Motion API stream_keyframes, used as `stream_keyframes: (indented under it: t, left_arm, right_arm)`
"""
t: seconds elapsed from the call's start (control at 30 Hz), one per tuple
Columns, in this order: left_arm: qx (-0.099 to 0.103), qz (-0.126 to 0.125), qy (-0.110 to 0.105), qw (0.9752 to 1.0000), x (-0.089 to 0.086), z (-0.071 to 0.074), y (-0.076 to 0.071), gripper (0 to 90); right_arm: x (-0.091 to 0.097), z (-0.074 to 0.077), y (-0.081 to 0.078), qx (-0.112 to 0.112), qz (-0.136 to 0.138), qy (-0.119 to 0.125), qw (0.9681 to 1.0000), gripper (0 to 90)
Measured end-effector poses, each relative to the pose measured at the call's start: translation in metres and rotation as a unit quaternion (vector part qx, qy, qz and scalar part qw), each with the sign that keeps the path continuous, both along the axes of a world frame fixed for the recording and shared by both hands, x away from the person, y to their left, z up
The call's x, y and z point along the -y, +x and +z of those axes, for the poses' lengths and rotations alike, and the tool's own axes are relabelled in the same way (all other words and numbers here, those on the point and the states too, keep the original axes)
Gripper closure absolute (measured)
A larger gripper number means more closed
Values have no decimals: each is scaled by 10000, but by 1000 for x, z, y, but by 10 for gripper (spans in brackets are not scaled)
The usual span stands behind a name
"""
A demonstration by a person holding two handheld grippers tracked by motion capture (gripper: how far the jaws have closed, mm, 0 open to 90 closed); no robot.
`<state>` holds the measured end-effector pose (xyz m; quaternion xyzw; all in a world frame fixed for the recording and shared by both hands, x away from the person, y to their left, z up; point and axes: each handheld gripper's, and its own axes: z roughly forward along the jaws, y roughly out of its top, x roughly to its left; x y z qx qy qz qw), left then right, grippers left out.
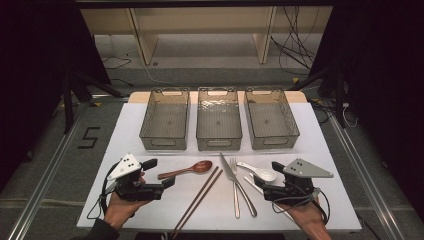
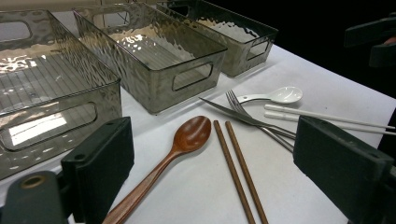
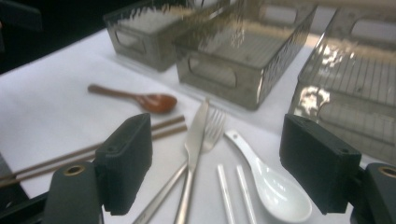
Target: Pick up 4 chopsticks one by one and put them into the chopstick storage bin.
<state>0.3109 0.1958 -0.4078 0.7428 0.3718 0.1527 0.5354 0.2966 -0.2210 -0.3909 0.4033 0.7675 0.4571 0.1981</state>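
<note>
- Two grippers rest low at the near edge of the white table [image 1: 150, 210], one at each near corner, each held from below by a hand.
- At the near left corner, the left gripper [image 1: 161, 174] points toward the middle of the table; its jaws stand spread with nothing between the pads, and in the left gripper view [image 2: 212, 172] the wooden spoon's handle runs into the gap without touching either pad.
- Just right of it lies the wooden spoon [image 1: 192, 169], bowl toward the right, handle toward the left gripper.
- Next come the brown chopsticks [image 1: 197, 199], side by side, slanting from the middle down to the near edge.
- Then the knife [image 1: 235, 182] and the fork [image 1: 234, 187] lie crossed over each other, tips toward the far side.
- Right of them sits the white spoon [image 1: 260, 172], with the white chopsticks [image 2: 327, 116] just beside it, running under the right gripper.
- At the near right corner, the right gripper [image 1: 267, 180] points left toward the cutlery; its jaws are also spread and grip nothing, and in the right gripper view [image 3: 215, 168] the white spoon, white chopsticks and knife lie in the gap between them.
- Three clear grey bins stand in a row along the far edge: the left bin [image 1: 165, 142], the middle bin [image 1: 219, 142] and the right bin [image 1: 272, 141], close together and holding nothing.
</note>
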Motion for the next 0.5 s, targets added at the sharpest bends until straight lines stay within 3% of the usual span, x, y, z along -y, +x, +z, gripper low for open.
stream_keyframes:
  t: [0.2,0.37,0.4,0.43,0.5]
  left_arm:
    - [4,7,3,10000,-1,0,0,118]
    - [12,33,14,10000,-2,1,1,118]
    - [15,36,18,10000,-2,1,1,118]
    - [5,39,26,10000,-3,1,2,118]
    - [2,36,25,10000,-3,1,2,118]
  right_arm:
    - [3,8,7,-544,79,-611,9966,286]
    - [2,9,11,-1067,194,-1181,9871,315]
    - [2,9,11,-1067,194,-1181,9871,315]
    - [0,7,12,-1282,223,-1474,9805,331]
    - [-2,2,13,-1461,274,-1774,9729,360]
